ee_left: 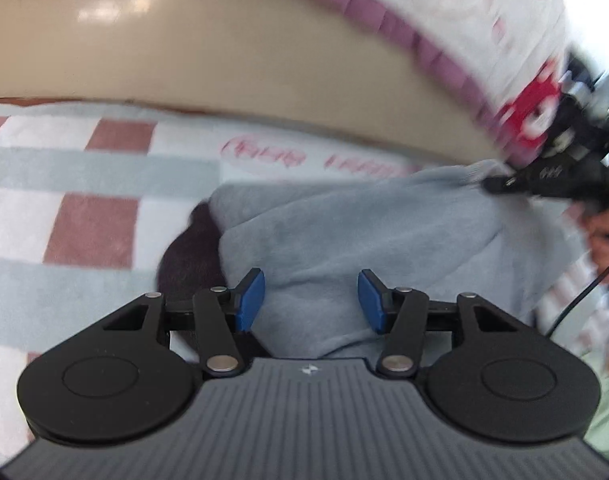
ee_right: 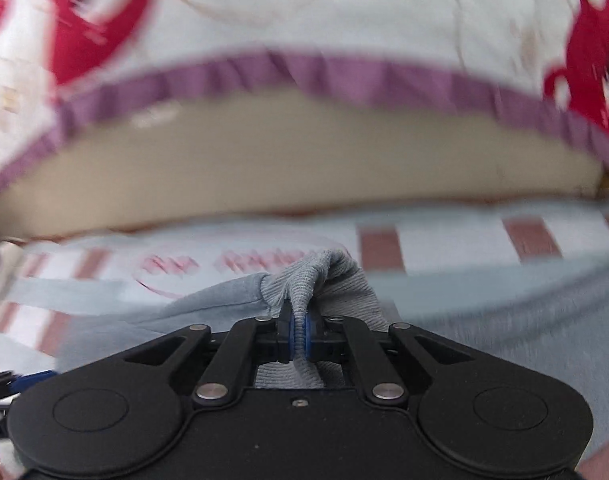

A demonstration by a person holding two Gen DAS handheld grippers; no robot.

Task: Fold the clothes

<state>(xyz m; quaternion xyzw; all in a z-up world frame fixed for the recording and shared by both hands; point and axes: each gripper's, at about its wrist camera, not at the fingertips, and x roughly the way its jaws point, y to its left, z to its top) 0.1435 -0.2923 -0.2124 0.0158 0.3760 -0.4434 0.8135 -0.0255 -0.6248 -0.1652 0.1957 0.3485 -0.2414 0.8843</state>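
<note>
A light grey fleece garment [ee_left: 344,232] lies bunched on a checked bed cover [ee_left: 88,184]. My left gripper [ee_left: 311,300] hovers over its near part with the blue pads [ee_left: 250,300] apart and only loose fabric below them. My right gripper [ee_right: 299,336] is shut on the garment's ribbed cuff [ee_right: 310,276], which bunches up above the pads. In the left wrist view the right gripper [ee_left: 500,184] shows at the far right, pinching the garment's far corner. A dark brown piece of cloth [ee_left: 188,256] pokes out from under the garment's left side.
A beige padded board [ee_left: 224,52] runs behind the bed cover. Above it hangs a white blanket with red prints and a purple frilled edge [ee_right: 304,76]. A hand and a black cable [ee_left: 584,292] show at the right edge.
</note>
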